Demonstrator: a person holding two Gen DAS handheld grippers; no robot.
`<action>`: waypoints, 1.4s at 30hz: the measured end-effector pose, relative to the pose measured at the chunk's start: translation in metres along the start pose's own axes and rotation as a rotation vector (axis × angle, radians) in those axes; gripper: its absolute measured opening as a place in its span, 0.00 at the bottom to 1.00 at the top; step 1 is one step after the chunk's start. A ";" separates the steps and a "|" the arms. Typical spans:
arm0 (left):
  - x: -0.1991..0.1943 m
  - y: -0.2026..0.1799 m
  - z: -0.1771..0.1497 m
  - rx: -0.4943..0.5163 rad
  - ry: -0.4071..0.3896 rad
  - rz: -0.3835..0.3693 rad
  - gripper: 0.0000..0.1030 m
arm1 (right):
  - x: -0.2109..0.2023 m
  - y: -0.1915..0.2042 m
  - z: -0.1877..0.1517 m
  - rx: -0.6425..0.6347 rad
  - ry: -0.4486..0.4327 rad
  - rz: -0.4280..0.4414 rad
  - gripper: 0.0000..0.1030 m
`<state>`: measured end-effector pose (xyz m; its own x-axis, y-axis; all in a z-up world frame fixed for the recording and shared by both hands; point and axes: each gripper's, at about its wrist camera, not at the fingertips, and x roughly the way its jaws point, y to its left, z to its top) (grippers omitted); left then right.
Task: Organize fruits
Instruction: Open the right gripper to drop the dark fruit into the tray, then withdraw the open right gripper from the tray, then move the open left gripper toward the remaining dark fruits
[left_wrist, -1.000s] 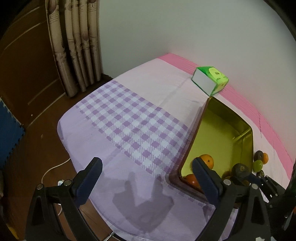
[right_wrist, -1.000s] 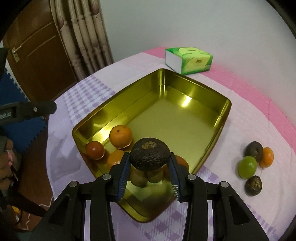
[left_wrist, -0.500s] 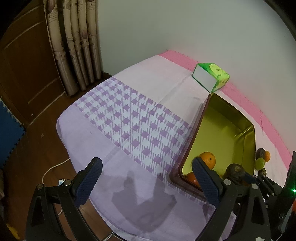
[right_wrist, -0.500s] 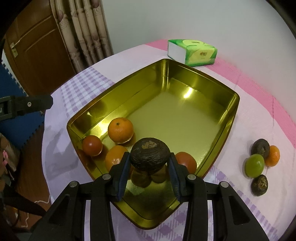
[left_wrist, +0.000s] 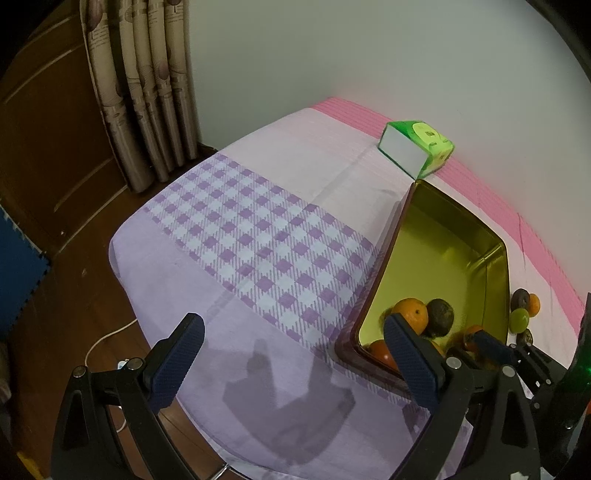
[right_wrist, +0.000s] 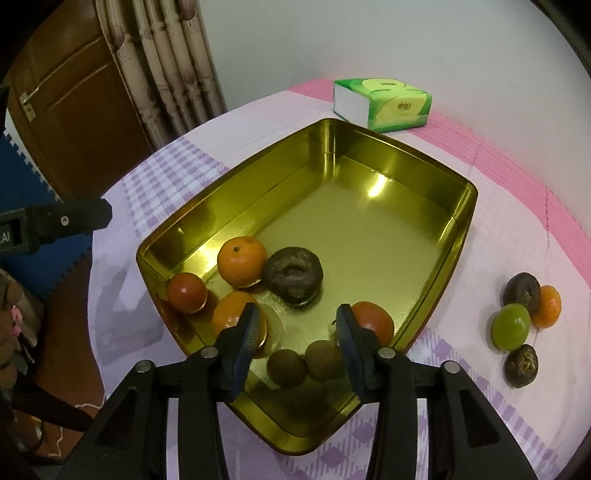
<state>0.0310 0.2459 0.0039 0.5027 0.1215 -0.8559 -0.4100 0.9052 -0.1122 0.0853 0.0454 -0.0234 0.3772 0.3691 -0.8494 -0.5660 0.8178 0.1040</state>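
Observation:
A gold metal tray (right_wrist: 461, 218) (left_wrist: 491, 266) sits on the cloth-covered table. Inside it lie an orange (right_wrist: 242, 261), a dark wrinkled fruit (right_wrist: 294, 276) (left_wrist: 439, 316), two red fruits (right_wrist: 185, 292), another orange (right_wrist: 232, 315) and two small brown fruits (right_wrist: 287, 368). My right gripper (right_wrist: 297, 328) hovers over the tray's near end; its jaws are opening and nothing is between them. The dark fruit rests on the tray floor just beyond its fingertips. My left gripper (left_wrist: 295, 343) stands wide open over the checked cloth, left of the tray, holding nothing.
To the right of the tray on the cloth lie two dark fruits (right_wrist: 522, 291), a green fruit (right_wrist: 511, 326) and a small orange (right_wrist: 550, 305). A green tissue box (right_wrist: 382, 102) (left_wrist: 415, 152) stands behind the tray. Curtains and a wooden door are at the back left.
My right gripper has let go of the dark wrinkled fruit; it now lies in the tray next to the orange. The left gripper has stayed where it was.

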 end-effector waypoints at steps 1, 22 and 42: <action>0.000 0.000 0.000 0.001 0.000 0.000 0.94 | -0.003 -0.001 0.000 0.005 -0.008 0.001 0.49; -0.016 -0.047 -0.011 0.198 -0.109 -0.001 0.93 | -0.073 -0.185 -0.067 0.350 -0.134 -0.343 0.70; -0.001 -0.231 -0.033 0.525 -0.032 -0.212 0.92 | -0.054 -0.280 -0.123 0.456 -0.080 -0.430 0.95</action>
<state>0.0997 0.0231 0.0139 0.5587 -0.0805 -0.8254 0.1324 0.9912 -0.0070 0.1335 -0.2580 -0.0701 0.5647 -0.0171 -0.8251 0.0114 0.9999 -0.0129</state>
